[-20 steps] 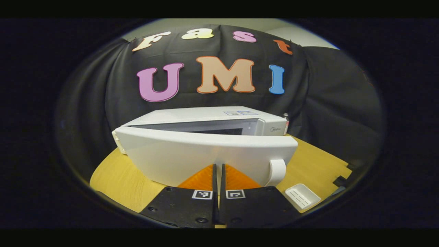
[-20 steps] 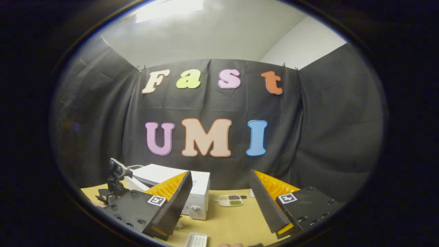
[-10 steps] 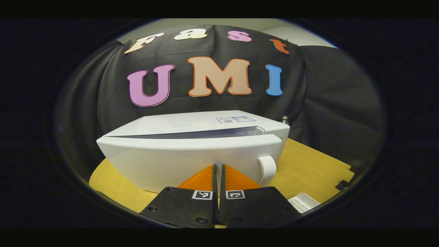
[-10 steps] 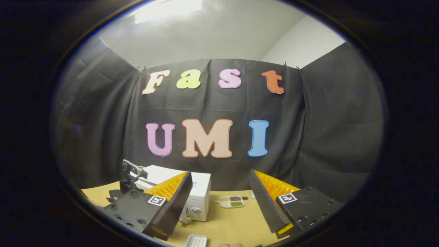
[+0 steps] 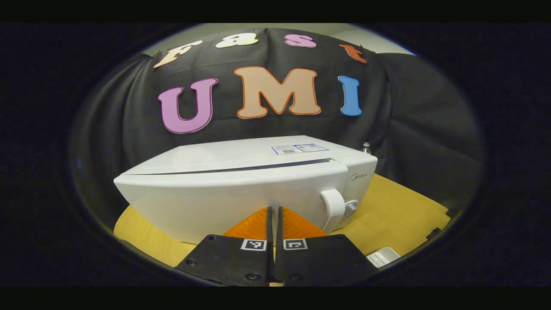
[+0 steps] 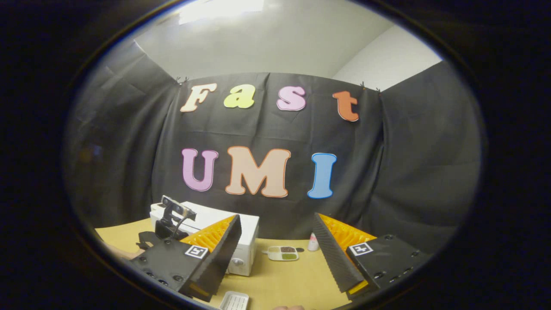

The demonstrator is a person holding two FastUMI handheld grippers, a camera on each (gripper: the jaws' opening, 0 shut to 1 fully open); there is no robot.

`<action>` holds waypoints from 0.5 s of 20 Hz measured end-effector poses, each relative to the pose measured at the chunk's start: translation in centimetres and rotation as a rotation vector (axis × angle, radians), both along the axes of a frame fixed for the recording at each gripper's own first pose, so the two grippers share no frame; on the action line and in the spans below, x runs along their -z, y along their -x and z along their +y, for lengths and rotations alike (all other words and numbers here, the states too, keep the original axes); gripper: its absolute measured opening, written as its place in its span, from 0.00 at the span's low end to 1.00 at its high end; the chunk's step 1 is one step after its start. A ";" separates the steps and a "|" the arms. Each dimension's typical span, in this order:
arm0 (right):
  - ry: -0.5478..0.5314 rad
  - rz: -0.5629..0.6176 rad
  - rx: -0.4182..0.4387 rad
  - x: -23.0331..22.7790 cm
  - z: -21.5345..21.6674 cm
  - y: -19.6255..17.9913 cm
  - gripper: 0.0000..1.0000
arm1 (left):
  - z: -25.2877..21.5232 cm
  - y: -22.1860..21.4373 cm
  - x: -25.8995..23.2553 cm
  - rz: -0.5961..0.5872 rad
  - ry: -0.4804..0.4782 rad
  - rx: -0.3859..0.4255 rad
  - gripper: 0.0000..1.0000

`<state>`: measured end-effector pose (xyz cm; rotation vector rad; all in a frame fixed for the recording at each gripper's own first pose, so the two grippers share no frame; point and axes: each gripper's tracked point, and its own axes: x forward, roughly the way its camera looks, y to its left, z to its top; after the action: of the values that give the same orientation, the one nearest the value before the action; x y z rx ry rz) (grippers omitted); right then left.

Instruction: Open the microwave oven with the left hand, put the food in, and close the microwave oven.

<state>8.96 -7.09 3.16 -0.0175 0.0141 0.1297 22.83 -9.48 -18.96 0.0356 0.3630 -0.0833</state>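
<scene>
Your left gripper point(image 5: 273, 211), fingers pinched together and holding nothing, presses on the microwave door point(image 5: 232, 196), nearly flush; push off-centre and the one microwave point(image 6: 247, 234) may slide on the table point(image 5: 400, 206). Your right gripper point(image 6: 275, 234) hangs wide and empty. One sectioned food tray point(image 6: 283, 253) sits outside, beside one small bottle point(image 6: 314, 243); one white tray point(image 6: 234, 300) lies nearer.

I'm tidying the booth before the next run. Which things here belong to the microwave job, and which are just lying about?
Belongs to the job:
microwave, door pushed to
door handle
left gripper, shut, at the door
right gripper, open, holding nothing

Lying about:
white tray on the table
sectioned dish
small bottle
</scene>
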 end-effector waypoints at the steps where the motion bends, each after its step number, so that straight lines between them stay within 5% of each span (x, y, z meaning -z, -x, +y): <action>1: 0.001 0.000 0.001 0.0 0.0 -0.1 0.96 | 0.0 -0.2 -0.2 -0.011 0.003 -0.007 0.00; 10: 0.012 0.022 -0.002 0.9 0.0 -0.2 0.96 | -0.1 -1.1 0.1 -0.014 0.015 -0.036 0.00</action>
<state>9.16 -7.12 2.29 -0.0281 0.0364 0.1313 23.90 -9.53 -19.04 0.0151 0.3485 -0.0504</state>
